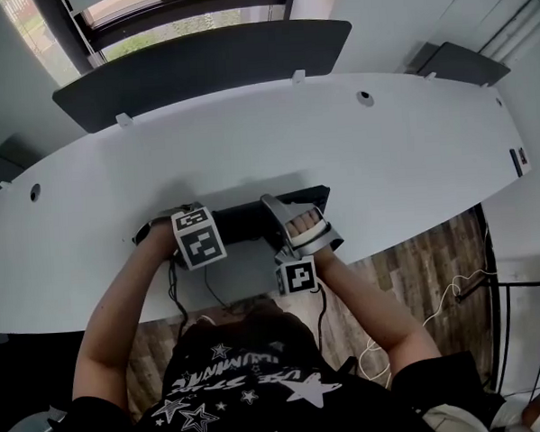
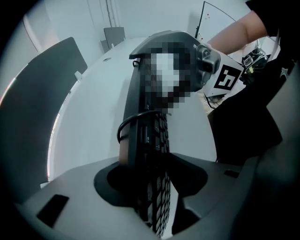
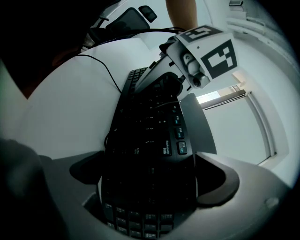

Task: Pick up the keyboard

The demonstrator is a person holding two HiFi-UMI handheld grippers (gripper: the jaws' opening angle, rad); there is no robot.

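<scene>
At near edge of white table [image 1: 357,152], head view: holding black keyboard [image 1: 243,219] by its ends with left tool [image 1: 152,231] and right tool [image 1: 299,225]. Left gripper view: clamping keyboard edge-on, pressing both faces with jaws. Right gripper view: pinching keyboard across its width.

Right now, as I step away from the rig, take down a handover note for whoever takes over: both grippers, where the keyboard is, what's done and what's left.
Left gripper: points down at the left end of the keyboard, which sits edge-on between the jaws; they look closed on it.
Right gripper: jaws clamped on the keyboard's right end, with the keys in plain sight between them.
Keyboard: black, at the near edge of the white table, between the two grippers. Whether it has left the surface cannot be told.
Done: both grips appear set.
Left: raise it clear of the table, keeping both ends level.
</scene>
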